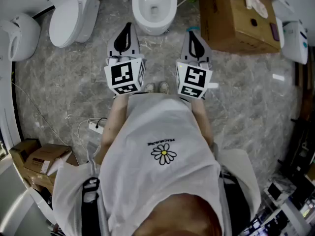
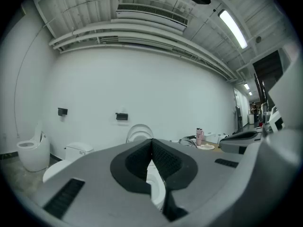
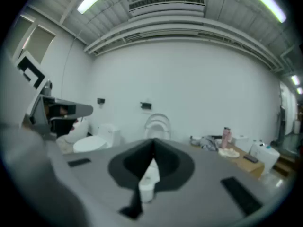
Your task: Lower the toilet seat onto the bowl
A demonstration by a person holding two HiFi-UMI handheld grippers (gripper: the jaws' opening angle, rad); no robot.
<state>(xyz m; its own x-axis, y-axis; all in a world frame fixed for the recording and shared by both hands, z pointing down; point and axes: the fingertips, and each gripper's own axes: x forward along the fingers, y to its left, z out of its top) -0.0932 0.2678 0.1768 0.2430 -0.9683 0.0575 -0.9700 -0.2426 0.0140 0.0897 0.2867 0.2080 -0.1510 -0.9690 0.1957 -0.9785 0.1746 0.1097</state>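
White T-shirt [image 1: 147, 181] with daisy motif [image 1: 164, 154]. Left claw [image 1: 128, 27] and right claw [image 1: 192, 34]: grey shells, black ribbed pads [image 2: 165, 160], each with black-and-white marker cube [image 1: 124, 76].

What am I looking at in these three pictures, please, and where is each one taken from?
A person stands on a marble floor holding a two-jaw gripper in each hand; the marker cubes are part of them. The head view looks down from the person's head: left gripper, right gripper, a toilet just ahead, a second toilet with its lid down to the left, a cardboard box to the right. The other two pictures come from cameras riding on each gripper, looking along its jaws; there the raised seat stands upright. Both grippers are shut and hold nothing.
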